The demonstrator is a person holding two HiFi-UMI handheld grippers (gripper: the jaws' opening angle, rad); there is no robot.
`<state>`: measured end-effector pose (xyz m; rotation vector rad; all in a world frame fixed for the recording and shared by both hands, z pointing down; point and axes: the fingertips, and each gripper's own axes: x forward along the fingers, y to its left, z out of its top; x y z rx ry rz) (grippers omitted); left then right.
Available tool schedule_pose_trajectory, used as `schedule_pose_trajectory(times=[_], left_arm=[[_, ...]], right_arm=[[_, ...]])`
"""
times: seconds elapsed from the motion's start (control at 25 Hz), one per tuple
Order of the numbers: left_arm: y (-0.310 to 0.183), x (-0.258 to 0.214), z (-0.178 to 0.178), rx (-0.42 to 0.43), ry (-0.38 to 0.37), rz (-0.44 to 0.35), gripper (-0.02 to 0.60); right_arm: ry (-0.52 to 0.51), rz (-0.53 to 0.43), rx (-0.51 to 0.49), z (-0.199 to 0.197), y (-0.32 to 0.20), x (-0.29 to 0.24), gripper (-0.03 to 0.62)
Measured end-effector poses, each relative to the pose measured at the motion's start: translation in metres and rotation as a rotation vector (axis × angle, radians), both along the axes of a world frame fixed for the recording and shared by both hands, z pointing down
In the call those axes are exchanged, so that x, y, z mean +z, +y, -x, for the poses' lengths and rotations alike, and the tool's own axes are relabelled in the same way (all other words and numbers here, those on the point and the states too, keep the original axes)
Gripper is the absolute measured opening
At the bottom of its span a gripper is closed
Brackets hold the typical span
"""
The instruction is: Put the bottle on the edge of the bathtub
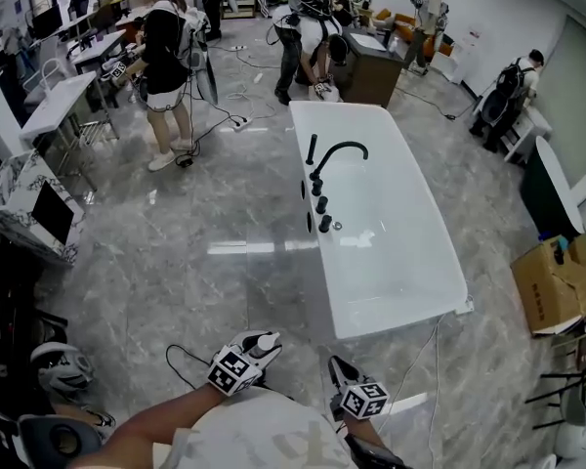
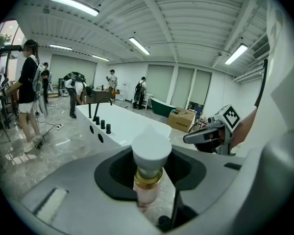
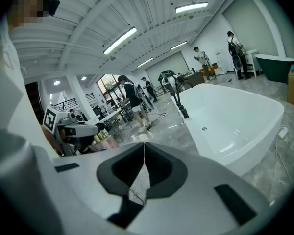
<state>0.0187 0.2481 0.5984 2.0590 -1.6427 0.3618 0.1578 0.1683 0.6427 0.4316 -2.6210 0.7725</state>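
My left gripper (image 1: 257, 346) is shut on a bottle (image 2: 148, 165) with a white cap, a gold collar and a pinkish body. It stands upright between the jaws, held low at my front, over the floor short of the tub. The white bathtub (image 1: 400, 319) lies ahead and to the right, its near rim closest to me. A black faucet (image 1: 332, 154) and knobs stand on its left rim. My right gripper (image 1: 346, 373) hangs beside the left one, its jaws shut with nothing between them (image 3: 144, 153). The left gripper view shows the bathtub (image 2: 132, 126) beyond the cap.
A black cable (image 1: 181, 355) loops on the marble floor near my left gripper. A cardboard box (image 1: 557, 286) sits right of the tub. Several people stand at the far end of the room, one (image 1: 166, 66) by tables at the left.
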Motion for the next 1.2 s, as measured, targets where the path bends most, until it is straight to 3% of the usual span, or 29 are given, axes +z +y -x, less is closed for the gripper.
schedule_pose_trajectory(times=[0.36,0.76,1.2], left_arm=[[-0.017,-0.005,0.04,0.042,0.034,-0.009,0.153],[-0.023,-0.006,0.09,0.036,0.002,-0.029,0.153],[-0.04,0.007,0.109,0.043,0.025,0.009,0.153]], right_arm=[[-0.001,-0.005,0.056,0.037,-0.009,-0.002,0.006],[-0.007,-0.031,0.05,0.084,-0.024,-0.001,0.006],[0.025,0.002,0.047,0.105,-0.049,0.015,0.006]])
